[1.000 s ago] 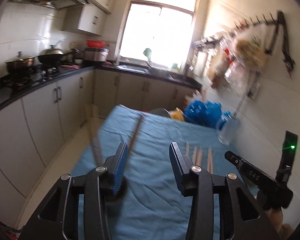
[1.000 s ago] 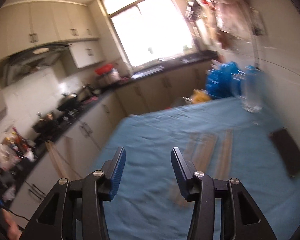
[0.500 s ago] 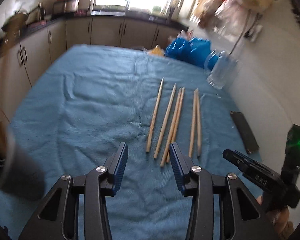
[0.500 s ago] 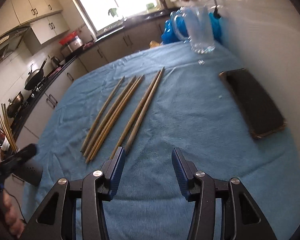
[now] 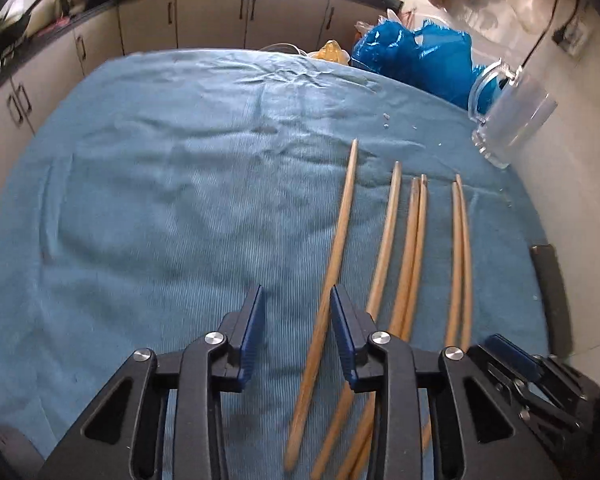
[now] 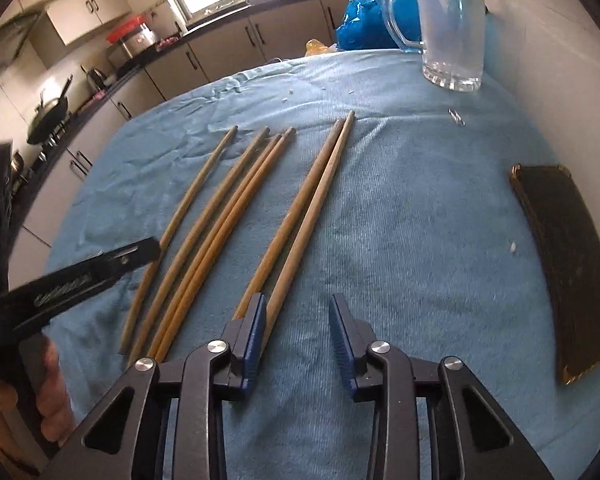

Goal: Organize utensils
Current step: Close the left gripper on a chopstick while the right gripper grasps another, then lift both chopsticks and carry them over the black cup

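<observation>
Left gripper [image 5: 296, 322]: jaws part-spread, just been closing, leftmost chopstick [image 5: 332, 264] between them, not pinched. Right gripper [image 6: 298, 328]: jaws likewise narrowing, empty, beside the rightmost pair [image 6: 308, 208].

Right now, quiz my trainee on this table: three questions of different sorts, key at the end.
1. How many chopsticks lie on the cloth?
2. True or false: the mug lies on its side.
3. What lies right of the chopsticks, by the wall? A) a dark board B) a spoon C) a plate

Key: 1) six; 2) false, it stands upright; 3) A
</observation>
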A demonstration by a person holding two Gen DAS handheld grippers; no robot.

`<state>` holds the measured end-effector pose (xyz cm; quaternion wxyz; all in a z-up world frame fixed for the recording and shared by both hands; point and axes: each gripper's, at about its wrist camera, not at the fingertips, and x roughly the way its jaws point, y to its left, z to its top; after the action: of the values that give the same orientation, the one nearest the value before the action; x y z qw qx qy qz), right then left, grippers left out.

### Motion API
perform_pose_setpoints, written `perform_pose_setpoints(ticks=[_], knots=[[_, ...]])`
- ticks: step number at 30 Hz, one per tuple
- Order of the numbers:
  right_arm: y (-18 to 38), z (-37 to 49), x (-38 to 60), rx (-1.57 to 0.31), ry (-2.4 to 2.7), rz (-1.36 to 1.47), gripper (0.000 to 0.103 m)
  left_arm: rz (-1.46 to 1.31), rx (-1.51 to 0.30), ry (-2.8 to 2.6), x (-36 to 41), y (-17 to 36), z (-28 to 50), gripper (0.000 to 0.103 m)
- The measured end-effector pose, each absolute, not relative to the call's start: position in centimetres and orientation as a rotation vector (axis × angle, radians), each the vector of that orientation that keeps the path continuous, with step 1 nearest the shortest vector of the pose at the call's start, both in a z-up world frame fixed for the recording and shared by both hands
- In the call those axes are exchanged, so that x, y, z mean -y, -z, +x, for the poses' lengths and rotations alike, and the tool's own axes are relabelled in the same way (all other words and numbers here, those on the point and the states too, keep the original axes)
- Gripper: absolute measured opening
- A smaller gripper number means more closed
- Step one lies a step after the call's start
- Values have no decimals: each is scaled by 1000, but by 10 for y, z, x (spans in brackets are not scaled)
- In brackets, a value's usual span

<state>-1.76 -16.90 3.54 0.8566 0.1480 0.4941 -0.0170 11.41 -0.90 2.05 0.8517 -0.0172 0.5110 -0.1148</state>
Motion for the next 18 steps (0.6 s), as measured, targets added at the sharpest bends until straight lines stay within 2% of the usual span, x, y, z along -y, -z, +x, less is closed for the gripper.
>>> perform_pose_setpoints(ticks=[5, 7, 9, 10, 11, 18], knots=[[-37, -3, 166, -1084, 48, 271, 32, 45, -1064, 221, 24, -19, 126, 31], [-37, 8, 163, -1112, 73, 227, 26, 64, -1059, 210, 26, -20, 127, 31], [-37, 15, 164, -1132, 89, 211, 20, 74, -1058, 201, 26, -20, 127, 23], [-37, 16, 166, -1139, 97, 208, 17, 85, -1058, 191, 24, -20, 127, 12], [-37, 16, 167, -1146, 103, 207, 12, 85, -1061, 187, 22, -20, 127, 7], [-38, -1, 167, -1168, 109, 199, 8, 31, -1122, 198, 4, -22, 98, 7]])
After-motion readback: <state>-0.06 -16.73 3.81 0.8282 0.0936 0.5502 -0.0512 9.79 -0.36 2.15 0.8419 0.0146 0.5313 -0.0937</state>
